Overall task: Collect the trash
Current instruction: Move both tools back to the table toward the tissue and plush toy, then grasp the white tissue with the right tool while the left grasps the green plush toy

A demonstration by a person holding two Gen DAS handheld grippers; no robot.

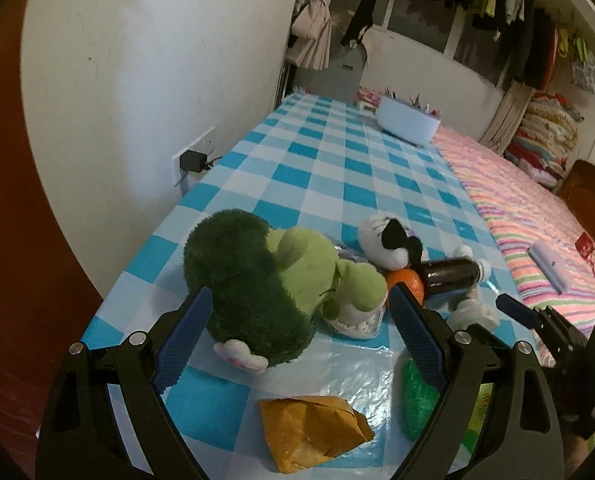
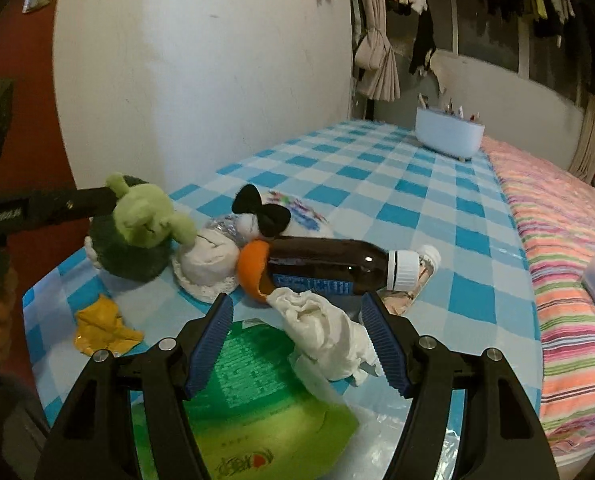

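Currently both claws hover over the near end of the checked worktop [image 1: 337, 152], approach step, nothing gripped yet. Left claw [image 1: 297, 312] spread wide around the green plush toy [image 1: 257, 280], pads clear of it. Right claw [image 2: 299, 320] spread, crumpled white tissue [image 2: 329, 332] lying between its pads, apparently untouched. Other trash: yellow wrapper [image 1: 313, 432] at the near edge, green packet [image 2: 253, 384], orange peel [image 2: 253, 268] against the brown bottle [image 2: 329, 268], all near the near end. Judgement: tissue is the first pick. Next move calls for lowering the right claw and closing squarely on the tissue; soft, should compress easily.
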